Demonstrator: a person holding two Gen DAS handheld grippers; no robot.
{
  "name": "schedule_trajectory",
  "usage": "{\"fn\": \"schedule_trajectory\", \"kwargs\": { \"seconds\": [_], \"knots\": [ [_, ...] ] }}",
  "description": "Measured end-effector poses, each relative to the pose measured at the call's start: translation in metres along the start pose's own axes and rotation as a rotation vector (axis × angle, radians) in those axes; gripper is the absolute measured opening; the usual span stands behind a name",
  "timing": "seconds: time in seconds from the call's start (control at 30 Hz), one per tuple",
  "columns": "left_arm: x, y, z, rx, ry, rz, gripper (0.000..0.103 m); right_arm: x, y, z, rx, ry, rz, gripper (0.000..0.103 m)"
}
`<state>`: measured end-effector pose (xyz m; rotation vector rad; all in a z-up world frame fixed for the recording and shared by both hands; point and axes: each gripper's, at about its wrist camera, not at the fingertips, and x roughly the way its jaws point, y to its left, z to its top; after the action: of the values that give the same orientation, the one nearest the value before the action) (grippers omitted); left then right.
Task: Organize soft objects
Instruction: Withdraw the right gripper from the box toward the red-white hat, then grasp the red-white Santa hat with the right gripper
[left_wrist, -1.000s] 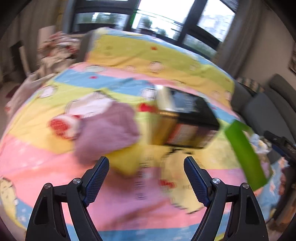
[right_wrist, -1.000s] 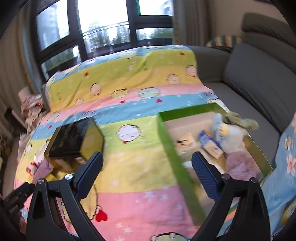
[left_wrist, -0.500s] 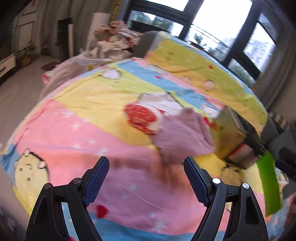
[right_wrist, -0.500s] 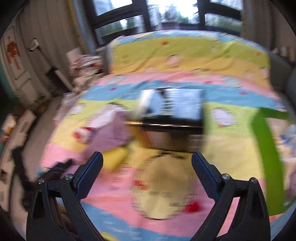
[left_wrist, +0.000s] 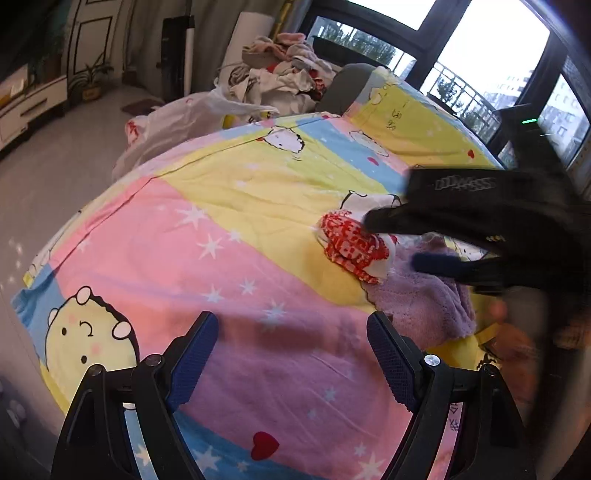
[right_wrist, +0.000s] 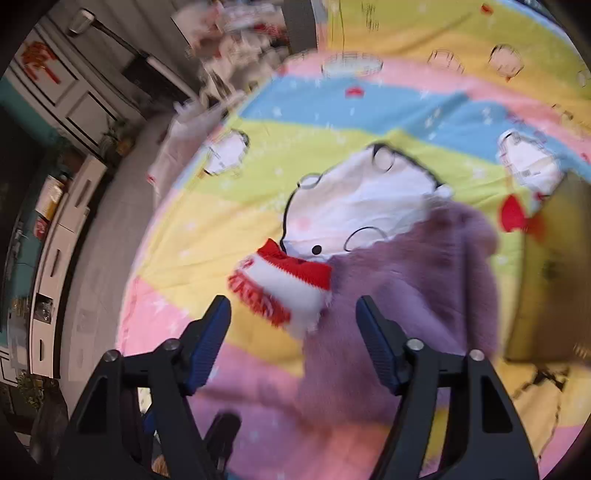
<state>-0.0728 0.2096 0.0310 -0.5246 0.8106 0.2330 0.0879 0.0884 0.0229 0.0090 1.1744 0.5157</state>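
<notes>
Striped cartoon bedspread (left_wrist: 207, 221) covered the bed; toward its right edge a red-and-white fabric piece (right_wrist: 284, 291) lay touching a purple towel (right_wrist: 413, 291). Left gripper (left_wrist: 291, 354) hovered apart, empty. Right gripper (right_wrist: 293, 328), fingers apart, angled downward; closing squarely on the fabric piece would grip best.

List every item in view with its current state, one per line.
Left claw: open, empty, above the quilt.
Right claw: open, empty, close over the red-and-white cloth.
Red-and-white cloth: crumpled, lying loose, partly on the purple towel.
Purple towel: rumpled, flat on the quilt.
Quilt: spread out.
</notes>
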Motion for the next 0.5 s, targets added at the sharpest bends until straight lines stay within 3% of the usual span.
{"fn": "schedule_trajectory", "kwargs": {
  "seconds": [0.07,0.1,0.2,0.37,0.5],
  "knots": [
    [-0.001,0.000,0.001,0.000,-0.002,-0.006,0.083,0.017,-0.002,0.004,0.012,0.020,-0.014,0.054],
    [-0.001,0.000,0.001,0.000,-0.003,-0.011,0.083,0.022,-0.004,0.005,0.022,0.019,0.011,0.045],
    [-0.002,0.000,0.001,-0.004,0.004,-0.030,0.083,0.018,-0.011,0.001,0.055,0.004,0.085,0.036],
    [-0.005,-0.004,-0.001,0.010,0.011,-0.062,0.083,-0.024,-0.020,-0.023,0.037,-0.073,0.086,0.034],
    [-0.011,-0.016,-0.006,0.056,0.019,-0.119,0.083,-0.067,-0.051,-0.059,0.060,-0.101,0.102,0.035]
  ]
}}
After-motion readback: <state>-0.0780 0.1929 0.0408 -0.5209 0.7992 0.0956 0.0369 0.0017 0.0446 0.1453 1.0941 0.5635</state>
